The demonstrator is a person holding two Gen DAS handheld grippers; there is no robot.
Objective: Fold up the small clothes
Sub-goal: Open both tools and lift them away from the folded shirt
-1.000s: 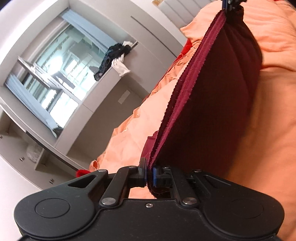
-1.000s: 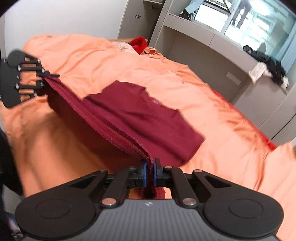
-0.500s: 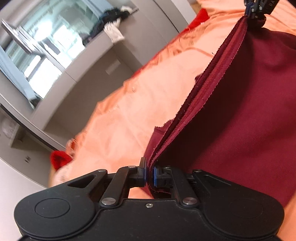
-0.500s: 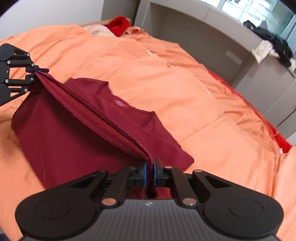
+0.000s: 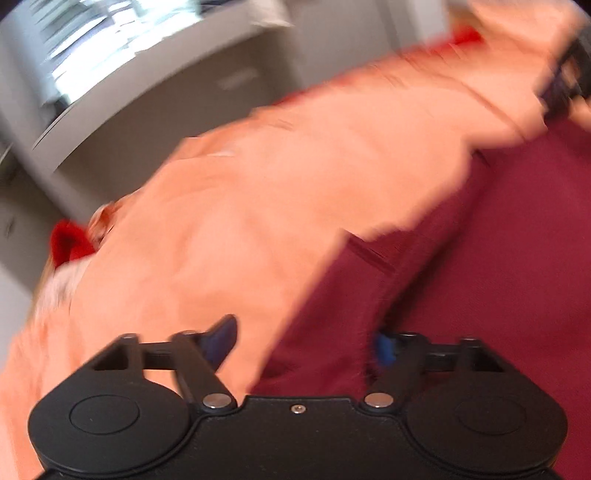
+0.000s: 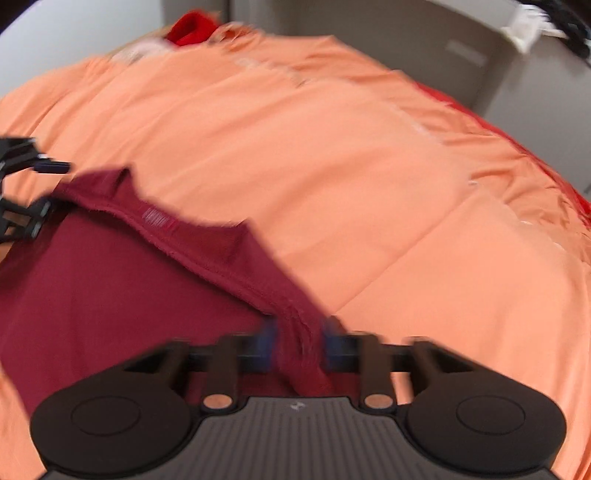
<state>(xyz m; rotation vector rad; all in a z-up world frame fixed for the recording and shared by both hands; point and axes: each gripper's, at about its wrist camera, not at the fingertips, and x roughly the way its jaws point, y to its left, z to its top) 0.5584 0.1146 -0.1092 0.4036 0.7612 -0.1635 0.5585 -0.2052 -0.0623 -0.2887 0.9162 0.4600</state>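
Note:
A dark red shirt point(image 6: 92, 295) lies folded over on the orange bed cover point(image 6: 332, 166). Its doubled hem point(image 6: 221, 266) rests on top, near the collar label. The jaws of my right gripper point(image 6: 300, 345) are opening, and the hem lies loose between the blue pads. In the left wrist view the shirt point(image 5: 498, 277) fills the right side. The jaws of my left gripper point(image 5: 303, 343) are opening wide, with the shirt's edge beside the right pad. Each gripper shows in the other's view: the left gripper point(image 6: 48, 188), the right gripper point(image 5: 565, 74). Both views are blurred.
A red item point(image 6: 192, 27) lies at the far end of the bed. Grey built-in cabinets point(image 6: 461, 55) run along the bed's far side, with dark and white clothes point(image 6: 535, 26) on their ledge. A window point(image 5: 110, 48) sits above them.
Both grippers carried the taut hem down and forward over the shirt, laying the fold flat. Both were shut on the hem; now both stand apart and the hem lies slack.

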